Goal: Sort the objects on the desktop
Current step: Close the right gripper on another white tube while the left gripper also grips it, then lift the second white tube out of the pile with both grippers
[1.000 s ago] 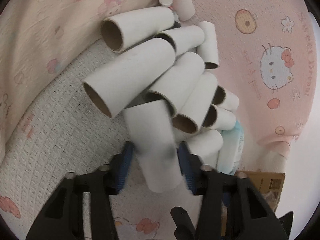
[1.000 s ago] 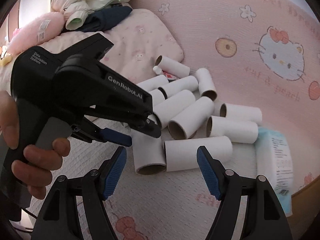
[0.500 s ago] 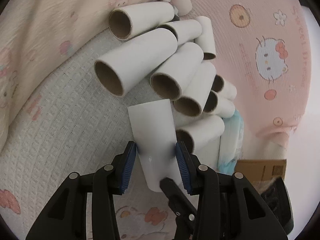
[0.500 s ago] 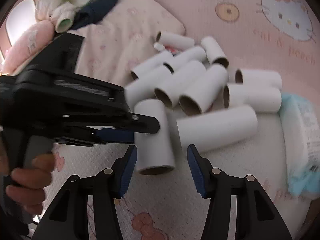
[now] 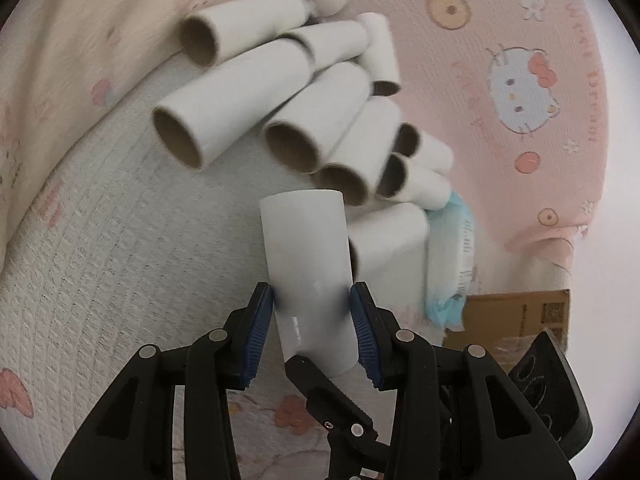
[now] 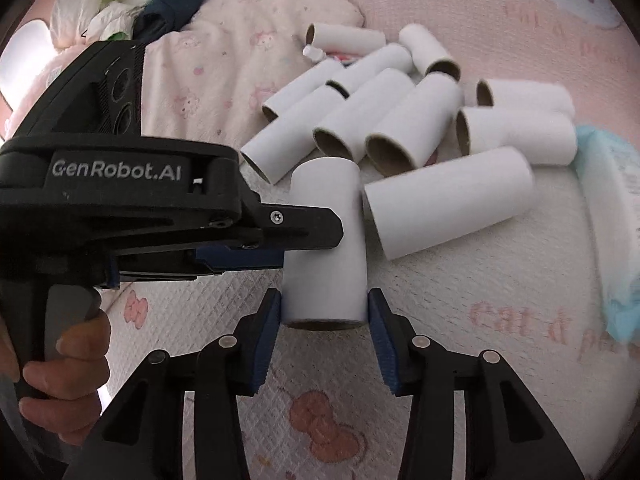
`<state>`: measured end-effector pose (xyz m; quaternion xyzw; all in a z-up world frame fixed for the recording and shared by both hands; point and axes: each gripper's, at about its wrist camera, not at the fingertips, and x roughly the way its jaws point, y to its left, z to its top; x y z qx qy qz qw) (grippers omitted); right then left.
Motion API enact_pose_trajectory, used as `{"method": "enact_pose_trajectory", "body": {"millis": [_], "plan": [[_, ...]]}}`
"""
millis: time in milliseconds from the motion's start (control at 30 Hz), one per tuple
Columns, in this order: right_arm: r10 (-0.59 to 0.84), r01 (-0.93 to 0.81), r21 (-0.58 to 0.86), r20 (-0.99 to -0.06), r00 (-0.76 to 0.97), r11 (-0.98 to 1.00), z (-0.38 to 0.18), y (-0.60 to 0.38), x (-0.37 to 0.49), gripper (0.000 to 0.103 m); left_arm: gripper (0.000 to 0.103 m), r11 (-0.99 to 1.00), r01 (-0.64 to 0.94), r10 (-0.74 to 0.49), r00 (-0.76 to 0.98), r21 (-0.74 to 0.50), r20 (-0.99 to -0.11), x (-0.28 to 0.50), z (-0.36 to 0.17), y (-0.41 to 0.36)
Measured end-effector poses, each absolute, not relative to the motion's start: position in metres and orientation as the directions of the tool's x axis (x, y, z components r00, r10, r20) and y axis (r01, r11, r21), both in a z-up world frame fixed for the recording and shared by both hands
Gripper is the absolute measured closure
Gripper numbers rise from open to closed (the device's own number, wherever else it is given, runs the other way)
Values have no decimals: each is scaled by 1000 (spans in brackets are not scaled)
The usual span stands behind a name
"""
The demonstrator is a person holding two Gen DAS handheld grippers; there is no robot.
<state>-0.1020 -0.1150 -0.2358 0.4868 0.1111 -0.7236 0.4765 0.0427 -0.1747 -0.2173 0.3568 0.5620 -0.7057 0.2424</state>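
Cardboard tube (image 5: 308,276) is caught at both ends of a handover: the left tongs (image 5: 313,322) are clamped across its middle, and the right tongs (image 6: 325,320) have their blue pads pressed against its near end, so both pairs seem to grip it just above the bed (image 6: 460,300). Behind it, farther off, lies the heap of tubes (image 6: 384,120), with a blue tissue pack (image 6: 612,208) at the right. Judging by this, the step in hand is passing or steadying one tube picked from the heap; next, one pair of tongs likely must let go so the other can carry it to its place.
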Motion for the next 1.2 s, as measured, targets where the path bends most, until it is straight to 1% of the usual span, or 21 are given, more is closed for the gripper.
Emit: {"method": "enact_pose_trajectory", "body": {"millis": [67, 200, 300, 400, 467, 600, 733, 867, 1000, 1100, 1200], "plan": [[-592, 800, 290, -800, -99, -526, -226, -111, -102, 62, 59, -281, 730, 37, -640, -623, -767, 38, -203, -173], [-622, 794, 275, -767, -159, -542, -199, -103, -108, 62, 59, -408, 682, -20, -672, -607, -741, 20, -165, -167], [-634, 790, 254, -744, -209, -558, -181, -94, -113, 62, 59, -535, 630, -41, -684, -563, -728, 0, -146, -155], [-606, 769, 217, -751, -262, -601, -174, -84, -120, 62, 59, -653, 564, -21, -680, -505, -733, -26, -142, -137], [-575, 747, 192, -763, -293, -636, -176, -73, -124, 62, 59, -680, 528, 19, -682, -509, -732, -41, -148, -125], [-506, 684, 179, -804, -313, -707, -187, -41, -130, 62, 59, -662, 488, 144, -663, -569, -735, -66, -173, -107], [-436, 623, 184, -855, -279, -760, -208, -19, -133, 62, 59, -609, 504, 259, -603, -612, -754, -79, -205, -98], [-428, 568, 253, -882, -199, -784, -232, -6, -134, 62, 59, -556, 550, 333, -539, -623, -773, -80, -231, -97], [-429, 553, 280, -889, -160, -785, -242, -6, -136, 61, 59, -527, 565, 344, -542, -635, -767, -81, -235, -102], [-439, 543, 304, -888, -135, -783, -243, -7, -144, 61, 59, -555, 564, 330, -526, -612, -784, -83, -231, -101], [-455, 518, 340, -884, -109, -785, -244, -7, -152, 61, 58, -552, 572, 344, -506, -606, -791, -87, -229, -107]]}}
